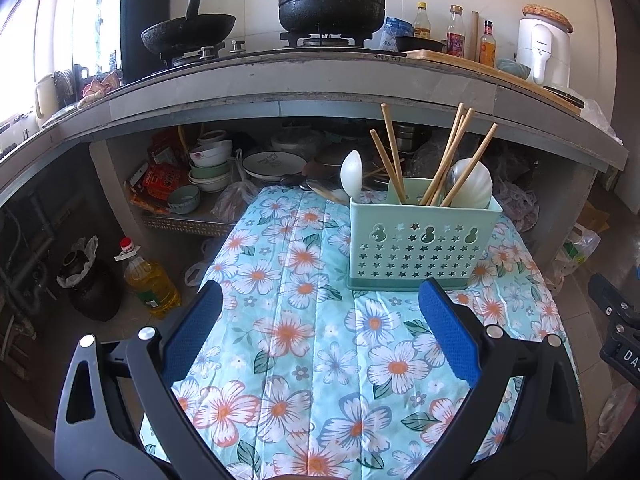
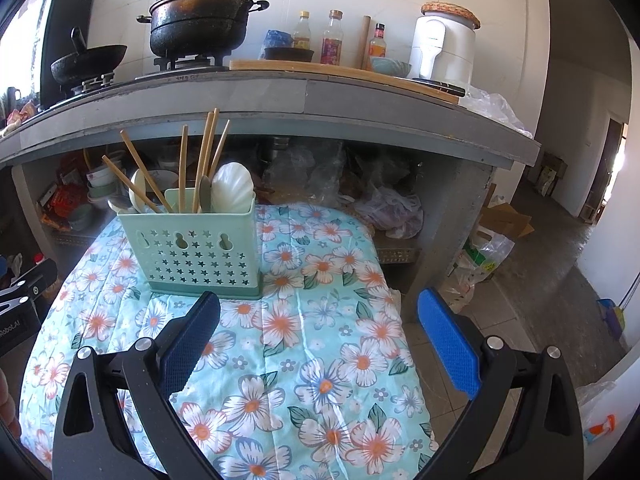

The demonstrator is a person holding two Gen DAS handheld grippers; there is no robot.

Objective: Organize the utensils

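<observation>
A mint-green perforated utensil holder (image 1: 420,246) (image 2: 202,246) stands upright on the floral cloth (image 1: 304,320) (image 2: 304,320). It holds several wooden chopsticks (image 1: 394,152) (image 2: 183,168), a white spoon (image 1: 351,178) (image 2: 138,194) and a white shell-shaped ladle (image 1: 478,184) (image 2: 232,188). My left gripper (image 1: 320,300) is open and empty, just short of the holder and to its left. My right gripper (image 2: 320,306) is open and empty, short of the holder and to its right.
Behind the table is a grey counter (image 1: 320,92) with a wok (image 1: 188,32), a black pot (image 1: 332,0), bottles and a white appliance (image 1: 542,50). Bowls and plates (image 1: 212,168) fill the shelf below. An oil bottle (image 1: 150,280) stands on the floor at left.
</observation>
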